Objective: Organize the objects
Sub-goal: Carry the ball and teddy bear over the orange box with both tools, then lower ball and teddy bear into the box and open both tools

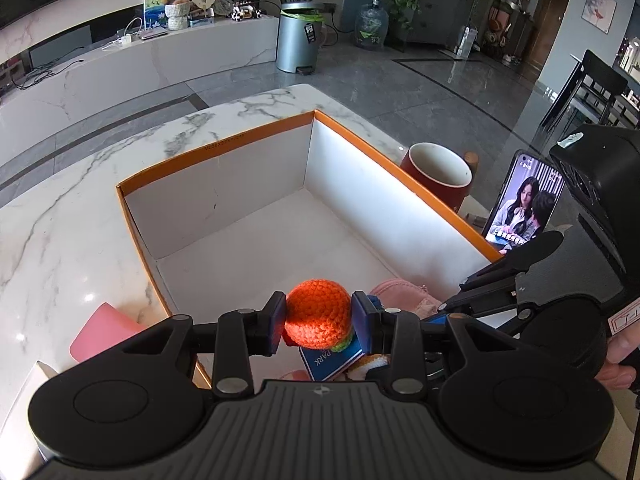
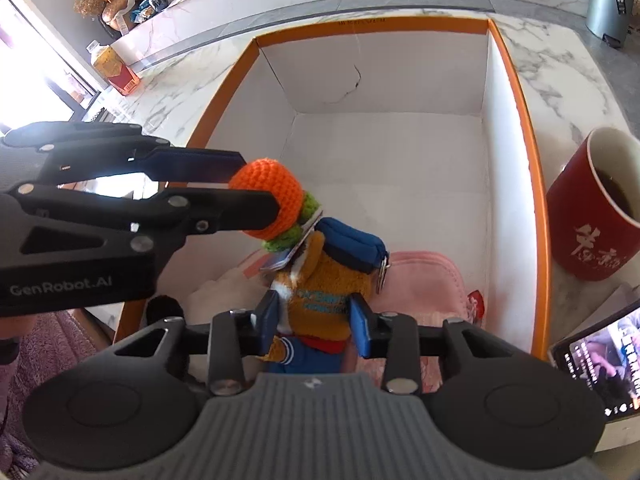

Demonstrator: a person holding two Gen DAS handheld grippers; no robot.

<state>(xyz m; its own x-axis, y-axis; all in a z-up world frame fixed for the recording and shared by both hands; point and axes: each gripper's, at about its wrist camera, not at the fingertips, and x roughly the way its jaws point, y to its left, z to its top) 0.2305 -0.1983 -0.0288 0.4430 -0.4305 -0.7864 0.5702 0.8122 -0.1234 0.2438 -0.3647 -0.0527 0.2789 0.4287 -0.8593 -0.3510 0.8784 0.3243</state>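
Crocheted orange ball (image 1: 318,314) sits clamped in the left gripper (image 1: 319,322); at six o'clock, the right gripper (image 2: 314,322) pinches the plush bear (image 2: 316,280) over the box (image 2: 520,92).

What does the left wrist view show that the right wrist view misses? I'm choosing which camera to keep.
Only the left wrist view: the left gripper head-on, shut on the orange ball, and a pink block outside the box.
Only the right: the right gripper around the plush bear, and a drink carton.
Both: box, red mug, phone.
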